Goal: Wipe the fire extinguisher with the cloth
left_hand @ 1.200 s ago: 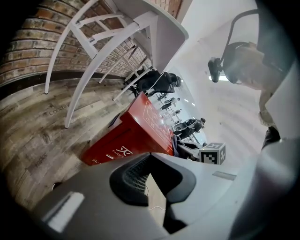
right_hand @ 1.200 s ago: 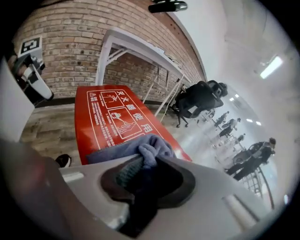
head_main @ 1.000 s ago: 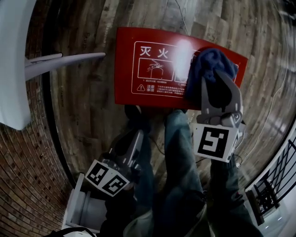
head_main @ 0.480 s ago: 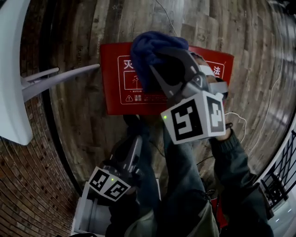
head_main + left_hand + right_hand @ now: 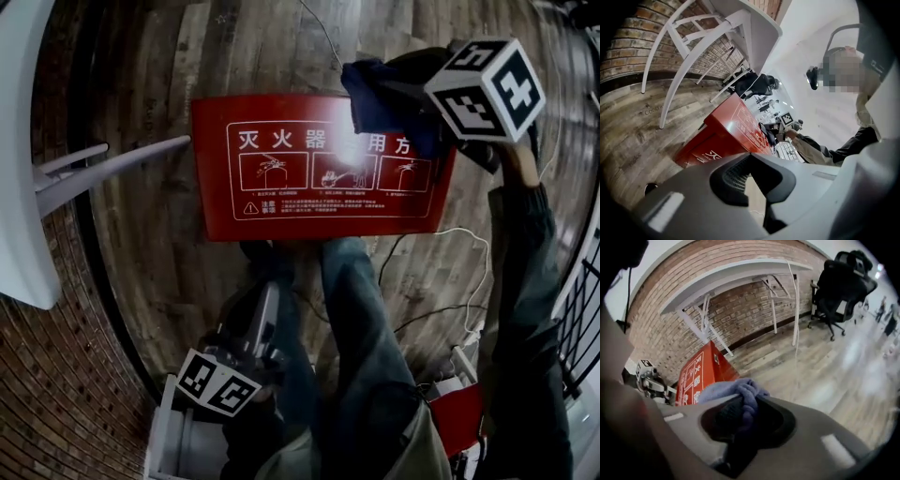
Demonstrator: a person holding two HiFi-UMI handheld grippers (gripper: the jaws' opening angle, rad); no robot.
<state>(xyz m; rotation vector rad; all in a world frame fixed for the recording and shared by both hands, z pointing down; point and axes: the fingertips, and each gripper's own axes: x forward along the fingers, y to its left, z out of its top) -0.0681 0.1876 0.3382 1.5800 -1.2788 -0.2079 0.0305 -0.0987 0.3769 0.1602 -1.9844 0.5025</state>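
Fire extinguisher box (image 5: 319,169) on floor (image 5: 150,225), right hand-held gripper (image 5: 740,404) clenching blue cloth (image 5: 375,98), left hand-held gripper (image 5: 750,157) closed, empty

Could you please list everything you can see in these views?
fire extinguisher box: one, red with white print, lying on the wooden floor.
cloth: one, blue, bunched at the box's far right corner.
table: one, white with slanted legs, at the left by the brick wall.
office chair: one, black, farther along the wall.
cable: one, white, on the floor right of the box.
legs: two, in blue jeans, nearer than the box.
left gripper: one, grey, jaws together, empty, low by the left leg.
right gripper: one, grey, clamped on the cloth.
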